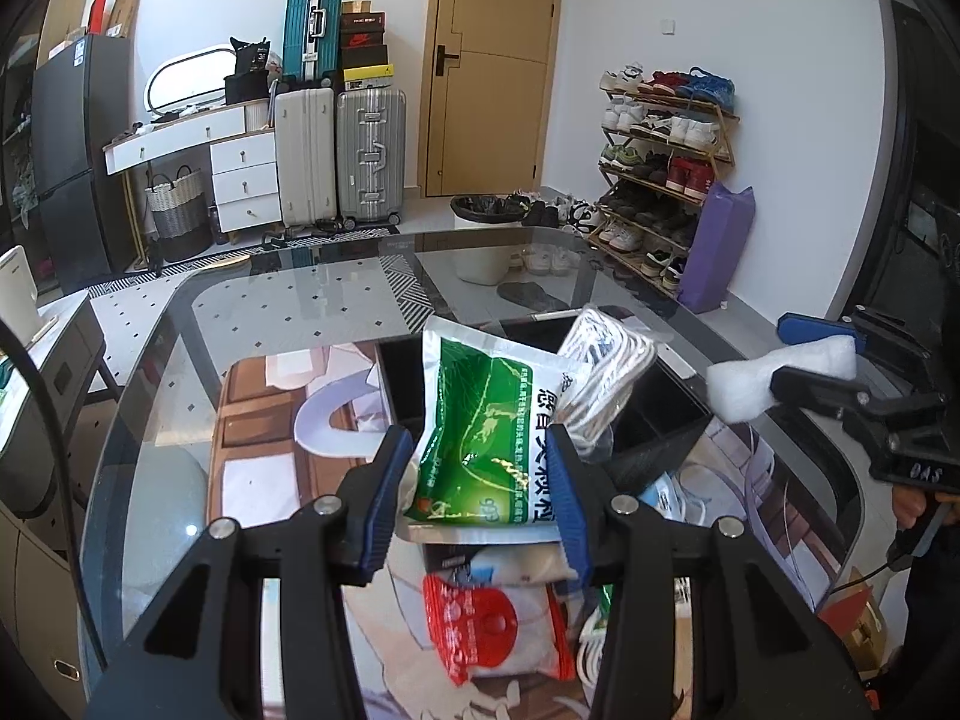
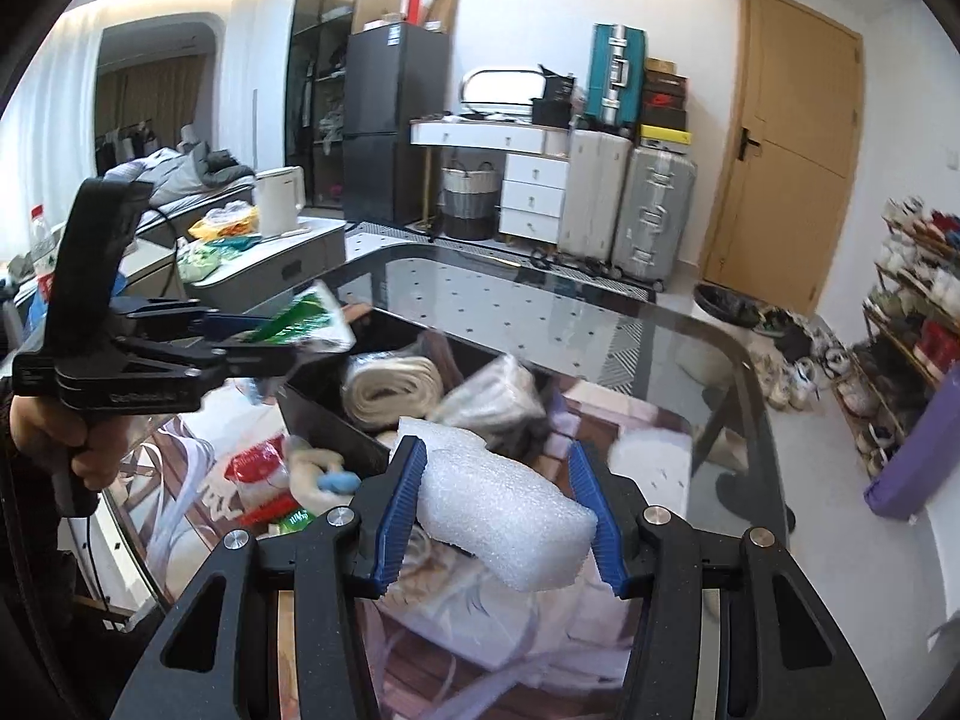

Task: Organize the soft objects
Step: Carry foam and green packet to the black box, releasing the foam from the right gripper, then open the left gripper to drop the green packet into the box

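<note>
My left gripper is shut on a green and white packet, held up just in front of the black bin. A bagged white rope bundle leans in that bin behind the packet. My right gripper is shut on a white foam block, lifted above the mat near the bin. The right wrist view shows a cream roll and a wrapped bundle inside the bin. A red and white packet lies on the mat below my left gripper.
The bin sits on a printed mat on a glass table. More soft items and white straps lie around the red packet. A waste bin and shoe rack stand beyond; a side cabinet with a kettle is left.
</note>
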Demonstrator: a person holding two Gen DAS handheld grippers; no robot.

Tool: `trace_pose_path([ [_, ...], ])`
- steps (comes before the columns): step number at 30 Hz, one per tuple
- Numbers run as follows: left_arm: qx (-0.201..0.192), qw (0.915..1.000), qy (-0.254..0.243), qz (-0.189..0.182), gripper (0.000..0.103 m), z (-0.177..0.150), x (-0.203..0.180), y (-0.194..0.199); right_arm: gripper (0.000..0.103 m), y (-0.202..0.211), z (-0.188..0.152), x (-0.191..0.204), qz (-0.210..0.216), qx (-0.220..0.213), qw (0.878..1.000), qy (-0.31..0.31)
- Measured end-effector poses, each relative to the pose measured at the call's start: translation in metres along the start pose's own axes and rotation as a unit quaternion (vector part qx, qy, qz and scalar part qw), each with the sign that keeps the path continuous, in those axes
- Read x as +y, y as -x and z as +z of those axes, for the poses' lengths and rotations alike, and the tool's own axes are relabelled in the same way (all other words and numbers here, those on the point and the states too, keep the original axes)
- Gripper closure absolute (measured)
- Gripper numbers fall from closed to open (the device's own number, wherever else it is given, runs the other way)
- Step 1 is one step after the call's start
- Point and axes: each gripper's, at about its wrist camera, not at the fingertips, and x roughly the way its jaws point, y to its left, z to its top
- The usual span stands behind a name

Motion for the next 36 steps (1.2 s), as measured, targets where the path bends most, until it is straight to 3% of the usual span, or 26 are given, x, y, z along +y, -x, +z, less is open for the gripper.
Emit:
trace_pose_path([
  [14,0.016,0.9998,-0.012,0.000,0.059,0.013,0.000,-0.042,0.052,-0.073,0.031,0.017,0.045,0.058,0.997,0.037],
  [28,0.022,0.9986,-0.046,-0.014,0.059,0.015,-0.006,-0.056,0.051,-0.115,0.030,0.021,0.069,0.093,0.992,0.048],
  [33,0.026,0.9981,-0.053,-0.021,0.059,0.018,-0.009,-0.060,0.022,-0.101,0.032,0.015,0.049,0.061,0.996,0.050],
  [36,0.027,0.9977,-0.058,-0.021,0.058,0.018,-0.011,-0.062,0.019,-0.093,0.031,0.009,0.031,0.055,0.997,0.042],
])
